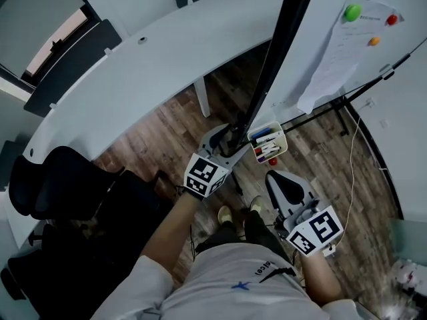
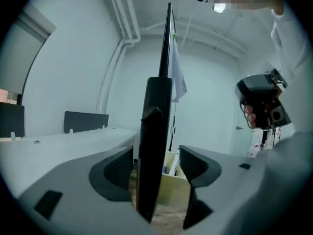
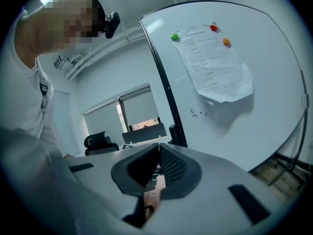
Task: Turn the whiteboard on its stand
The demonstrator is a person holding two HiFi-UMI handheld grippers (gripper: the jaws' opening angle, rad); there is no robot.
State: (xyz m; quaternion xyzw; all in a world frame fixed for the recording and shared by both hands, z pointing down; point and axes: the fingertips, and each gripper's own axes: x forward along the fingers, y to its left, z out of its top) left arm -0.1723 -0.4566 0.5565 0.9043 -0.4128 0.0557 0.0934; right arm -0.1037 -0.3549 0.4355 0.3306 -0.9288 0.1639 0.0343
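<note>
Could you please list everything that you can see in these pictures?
whiteboard: one, white with a black frame, upright at right
paper sheet: one, white, on the whiteboard
magnets: three, green, red and orange, on the sheet's top
marker box: one, cream, at the board's lower edge, with markers in it
desk: one, white, long, behind the board
dividers: two, dark, along the desk's far side
office chair: at least one, black, lower left
floor: brown wood
cable: one, white, on the floor at right
left hand-held gripper: grey, jaws open around the board's black edge
right hand-held gripper: grey, jaws shut, empty
</note>
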